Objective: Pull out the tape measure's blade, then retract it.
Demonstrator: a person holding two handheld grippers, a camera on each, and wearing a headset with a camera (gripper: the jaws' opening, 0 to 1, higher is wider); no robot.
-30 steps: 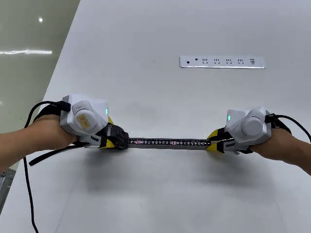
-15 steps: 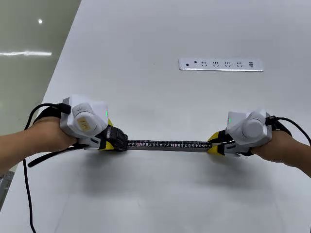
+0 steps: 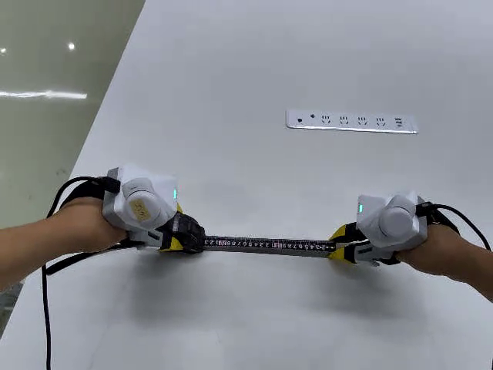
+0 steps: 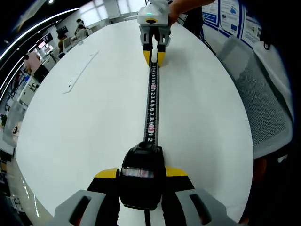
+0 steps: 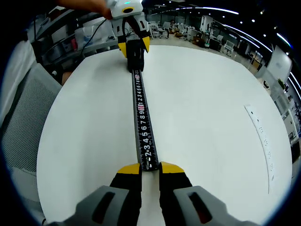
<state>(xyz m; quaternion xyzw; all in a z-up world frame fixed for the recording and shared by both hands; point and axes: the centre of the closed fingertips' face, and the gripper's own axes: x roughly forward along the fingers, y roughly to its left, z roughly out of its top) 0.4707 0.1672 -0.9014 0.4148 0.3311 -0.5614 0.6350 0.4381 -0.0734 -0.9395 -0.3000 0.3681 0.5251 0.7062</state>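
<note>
the black steel tape-measure blade (image 5: 142, 127) bore white numerals. in the right gripper view, 2 to 9 ran up from its free end, then came a red-marked figure. in the left gripper view a 2 stood nearest the black tape-measure case (image 4: 142, 174). the white power strip's (image 3: 351, 121) markings were too small to read.

My left gripper (image 3: 179, 231) points inward, its jaws clamped on the tape measure's case (image 3: 190, 234). My right gripper (image 3: 339, 243) faces it, well apart, jaws pinched on the end of the blade (image 3: 269, 245). My left hand (image 3: 81, 225) and right hand (image 3: 441, 248) grip them from behind, forearms reaching in from either side.
</note>
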